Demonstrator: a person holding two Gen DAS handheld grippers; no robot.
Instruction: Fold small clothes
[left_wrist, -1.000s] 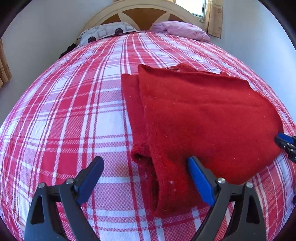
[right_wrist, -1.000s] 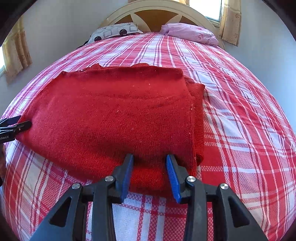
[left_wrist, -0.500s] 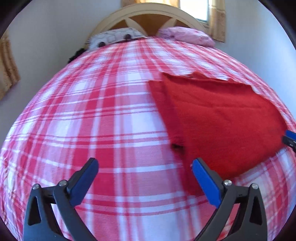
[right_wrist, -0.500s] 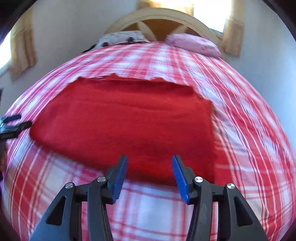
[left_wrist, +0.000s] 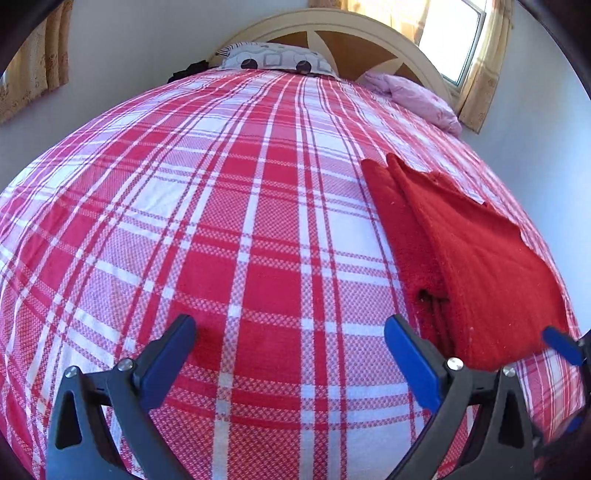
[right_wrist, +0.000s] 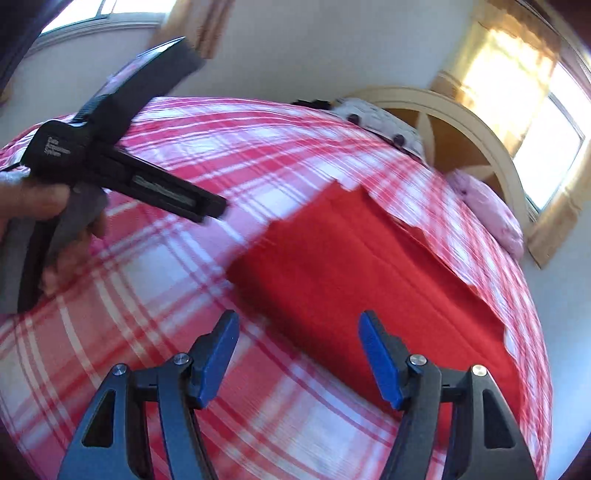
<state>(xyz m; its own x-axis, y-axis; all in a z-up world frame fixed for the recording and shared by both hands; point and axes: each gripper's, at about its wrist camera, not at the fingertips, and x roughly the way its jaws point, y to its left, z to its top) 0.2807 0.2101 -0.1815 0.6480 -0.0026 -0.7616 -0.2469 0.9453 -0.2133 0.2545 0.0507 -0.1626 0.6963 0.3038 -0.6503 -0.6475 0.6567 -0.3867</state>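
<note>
A folded red knit garment lies flat on the red and white plaid bedspread, at the right of the left wrist view. It also shows in the right wrist view, ahead and to the right. My left gripper is open and empty, above bare bedspread left of the garment. My right gripper is open and empty, just short of the garment's near edge. The left gripper's body, held in a hand, shows at the left of the right wrist view. A blue tip of the right gripper shows at the right edge.
A patterned pillow and a pink pillow lie by the cream and wood headboard. A window with curtains is behind it. White walls close in on both sides of the bed.
Both grippers have pulled back off the garment and lifted. The left one has swung left over bare bedspread. The right one has opened wider and turned to the left; its view is blurred.
</note>
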